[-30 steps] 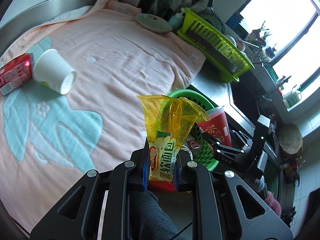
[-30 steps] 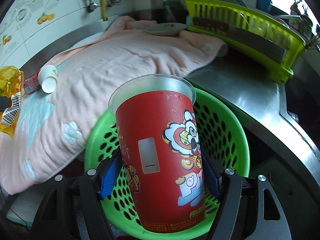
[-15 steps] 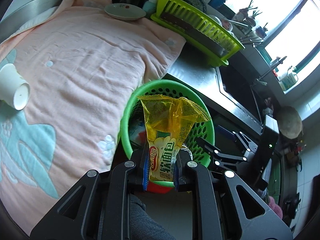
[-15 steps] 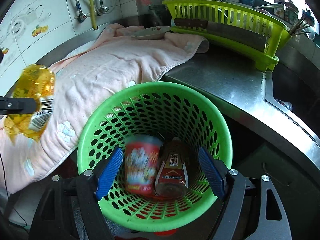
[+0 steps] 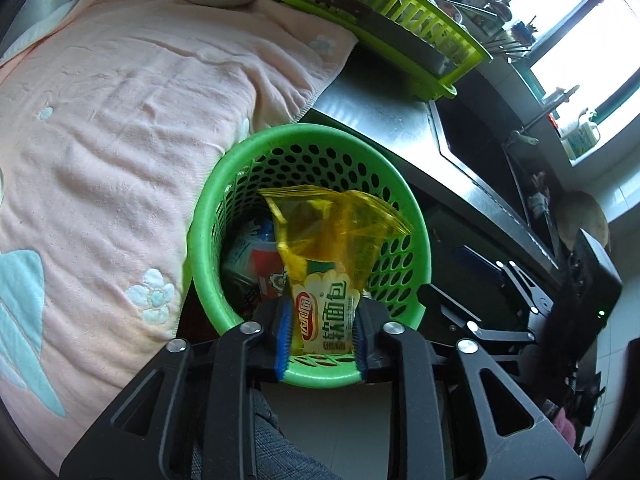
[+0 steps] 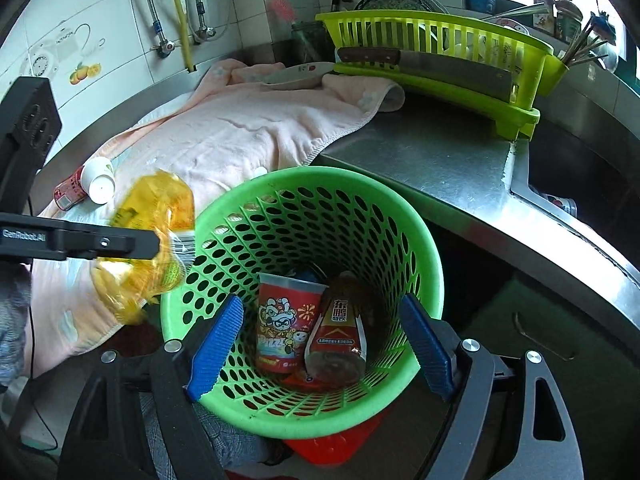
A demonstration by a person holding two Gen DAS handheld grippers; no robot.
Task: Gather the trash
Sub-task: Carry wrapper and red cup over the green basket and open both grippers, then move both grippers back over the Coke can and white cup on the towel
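The left gripper (image 5: 320,334) has just been opening, the yellow snack wrapper (image 5: 326,264) loose between its pads, above the green basket (image 5: 208,216). Open wider, so it falls inside. The right gripper (image 6: 320,344) is wide open, empty.

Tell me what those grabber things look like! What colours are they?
Both are black frames with cut-out holes and shiny silver bolts. The left gripper and the right gripper each have two fingers with ridged blue pads. From the side, the left one's arm shows small white lettering. A bit of grey checked clothing shows under the left gripper.
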